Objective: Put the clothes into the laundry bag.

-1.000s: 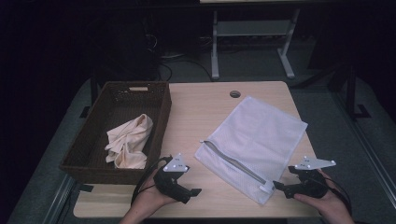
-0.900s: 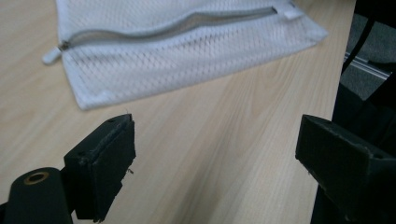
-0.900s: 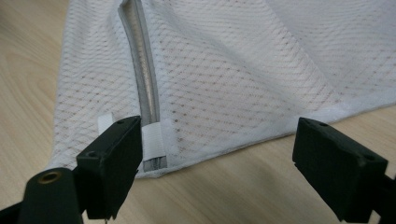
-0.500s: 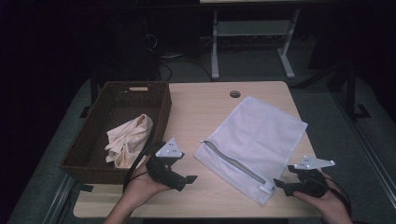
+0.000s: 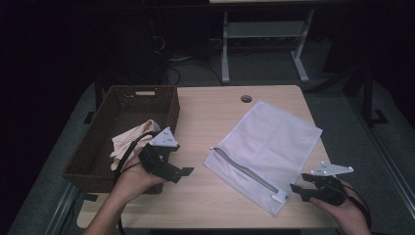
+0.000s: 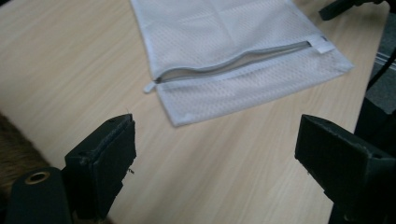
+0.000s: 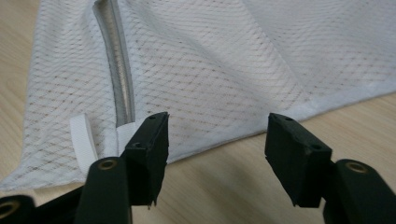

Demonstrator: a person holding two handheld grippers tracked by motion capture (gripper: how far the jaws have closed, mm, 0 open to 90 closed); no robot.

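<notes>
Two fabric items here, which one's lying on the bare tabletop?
The white mesh laundry bag, flat on the table with its zipper facing up. The cream cloth sits crumpled inside the wicker basket.

A white mesh bag (image 5: 266, 149) lies flat on the right half of the table (image 5: 215, 117), turned at an angle so that its corners point toward the table's edges. Its far corner lies near the round hole close to the back edge, and its right corner lies near the right edge. Its near corner lies close to the front edge, toward the front right corner. A grey zipper (image 5: 247, 171) runs along the bag's near-left side and looks slightly parted in the middle. A small white tab (image 7: 83, 137) sticks out at the zipper's end by the near corner. The weave is fine and see-through, showing the wood beneath.
</notes>
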